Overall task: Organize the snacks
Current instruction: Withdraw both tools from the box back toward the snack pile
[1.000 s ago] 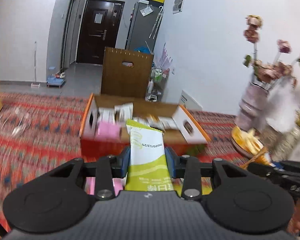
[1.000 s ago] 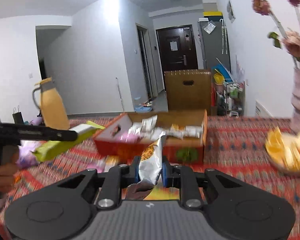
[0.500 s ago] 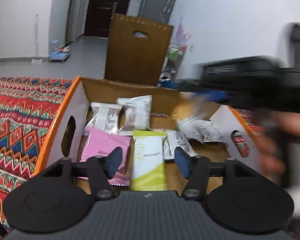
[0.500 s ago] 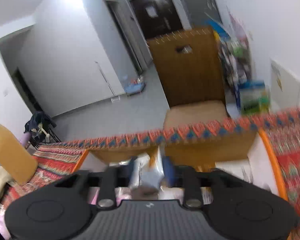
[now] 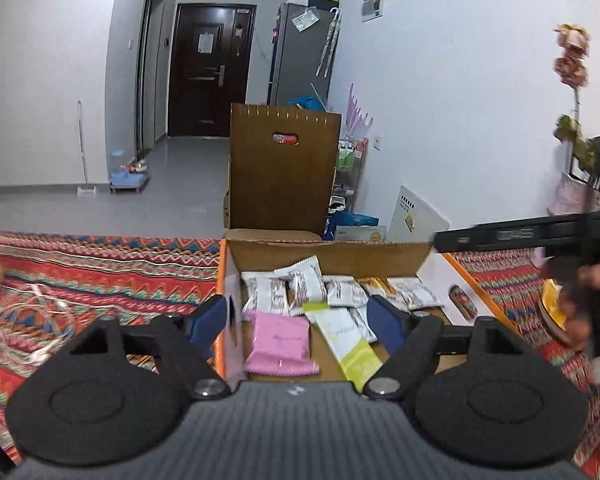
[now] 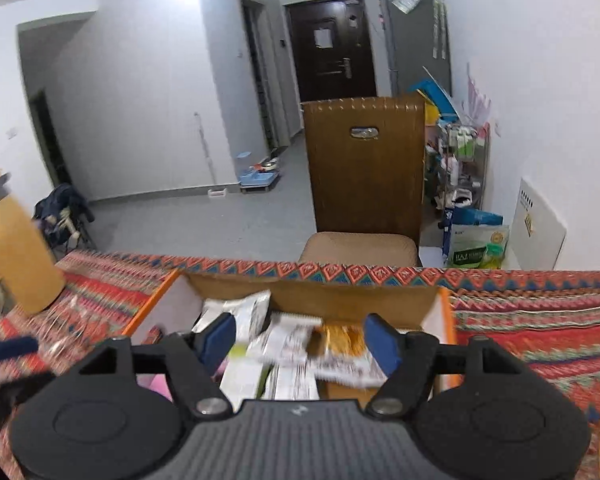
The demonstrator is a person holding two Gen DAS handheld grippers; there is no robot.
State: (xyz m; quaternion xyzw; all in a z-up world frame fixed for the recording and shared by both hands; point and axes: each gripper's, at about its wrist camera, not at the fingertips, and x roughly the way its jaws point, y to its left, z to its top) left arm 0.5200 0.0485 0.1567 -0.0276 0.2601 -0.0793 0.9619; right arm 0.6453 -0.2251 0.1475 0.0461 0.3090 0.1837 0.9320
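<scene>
Inside cardboard box [image 5: 332, 254], pink packet [image 5: 281, 345], green-white packet [image 5: 350, 342], seemingly white wrappers [image 5: 304, 287]

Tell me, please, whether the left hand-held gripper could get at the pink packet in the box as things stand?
Probably yes. The left hand-held gripper is open above the box, whose top is open, and the pink packet lies uncovered just beneath, beside the green-and-white packet.

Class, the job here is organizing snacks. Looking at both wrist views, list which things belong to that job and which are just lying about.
Part of the job:
box
pink packet
green-and-white packet
white packets
orange packet
left gripper, jaws open
right gripper, jaws open

Just lying about:
chair
flowers
tablecloth
yellow bottle
</scene>
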